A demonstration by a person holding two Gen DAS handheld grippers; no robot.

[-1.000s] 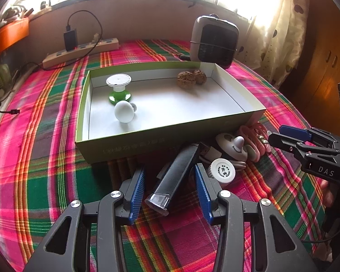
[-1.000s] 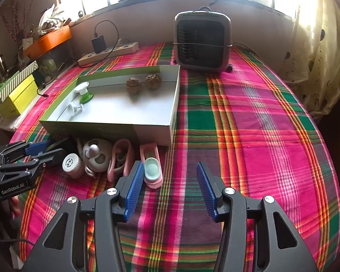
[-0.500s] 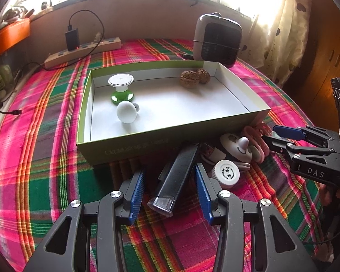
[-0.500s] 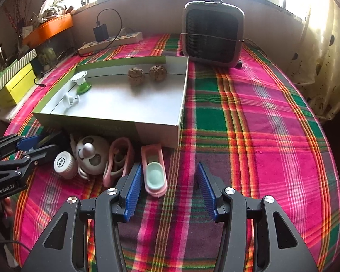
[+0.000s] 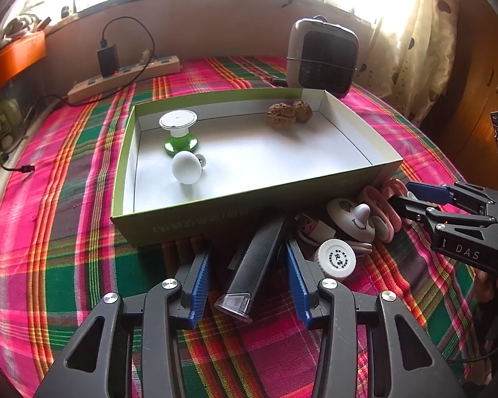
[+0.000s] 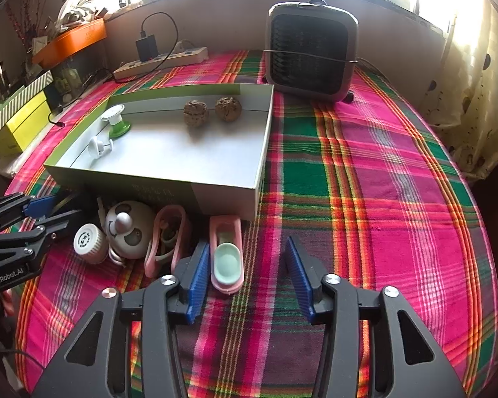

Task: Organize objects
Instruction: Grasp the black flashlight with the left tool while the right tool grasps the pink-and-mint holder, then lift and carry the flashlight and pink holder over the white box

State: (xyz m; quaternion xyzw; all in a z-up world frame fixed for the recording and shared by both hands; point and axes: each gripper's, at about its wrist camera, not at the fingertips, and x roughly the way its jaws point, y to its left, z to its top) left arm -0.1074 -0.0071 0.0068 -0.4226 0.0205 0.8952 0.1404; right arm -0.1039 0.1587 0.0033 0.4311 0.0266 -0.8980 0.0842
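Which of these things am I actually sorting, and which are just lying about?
For the job: box, black bar, white cap, panda toy, pink clips, pink case, walnuts, spool, knob.
Lying about: heater, power strip.

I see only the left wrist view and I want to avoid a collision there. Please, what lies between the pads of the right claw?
Observer: A pink case with a mint insert lies between the pads of the right claw, close to the left one. The jaws have just been closing, but the pads do not press on it.
Operator: Thank you. In my view the two walnuts in the box look joined. Are they?
Observer: No. In the right wrist view the walnuts stand apart, with a gap between them, both near the far wall of the box.
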